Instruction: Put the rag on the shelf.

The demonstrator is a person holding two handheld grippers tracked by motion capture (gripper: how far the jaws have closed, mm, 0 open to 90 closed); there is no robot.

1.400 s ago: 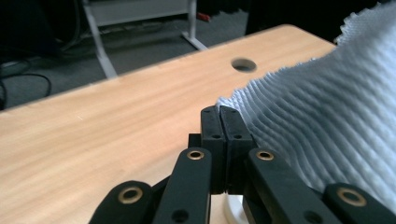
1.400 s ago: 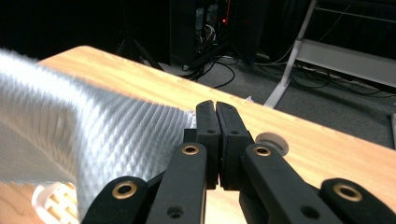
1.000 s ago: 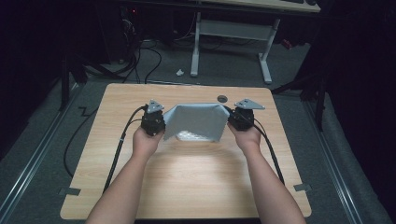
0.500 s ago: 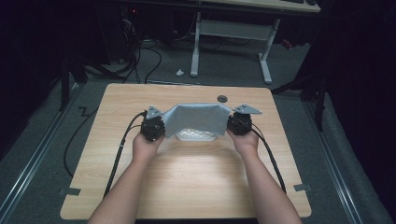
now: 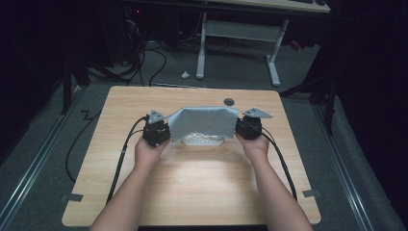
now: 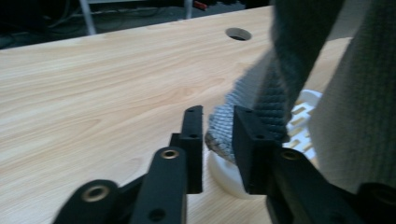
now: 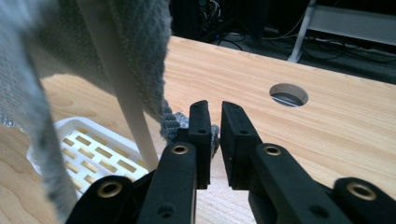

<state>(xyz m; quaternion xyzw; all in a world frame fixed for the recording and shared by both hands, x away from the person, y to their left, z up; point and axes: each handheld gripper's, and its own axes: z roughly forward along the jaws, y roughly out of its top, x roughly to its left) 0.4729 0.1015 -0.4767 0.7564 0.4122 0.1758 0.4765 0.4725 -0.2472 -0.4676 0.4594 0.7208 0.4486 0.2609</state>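
Note:
A grey knitted cloth [image 5: 204, 122] hangs over a white slotted rack [image 5: 202, 140] in the middle of the wooden table [image 5: 202, 183]. My left gripper [image 5: 165, 127] is at the cloth's left edge and my right gripper [image 5: 242, 126] at its right edge. In the left gripper view the left gripper [image 6: 219, 112] has just been opening, and a corner of the cloth [image 6: 261, 93] lies loosely between its jaws. In the right gripper view the right gripper [image 7: 215, 105] has also just been opening. Its narrow gap is empty, and the cloth [image 7: 135, 42] hangs beside its left jaw over the rack [image 7: 88, 149].
A round cable hole [image 5: 229, 101] sits in the table just beyond the cloth. A cable trails from each gripper towards the table's front. A white desk frame [image 5: 240, 33] stands on the floor behind the table.
The cloth has sunk a little and now rests draped over the white rack. Both hands have dropped only slightly and stay at its two edges.

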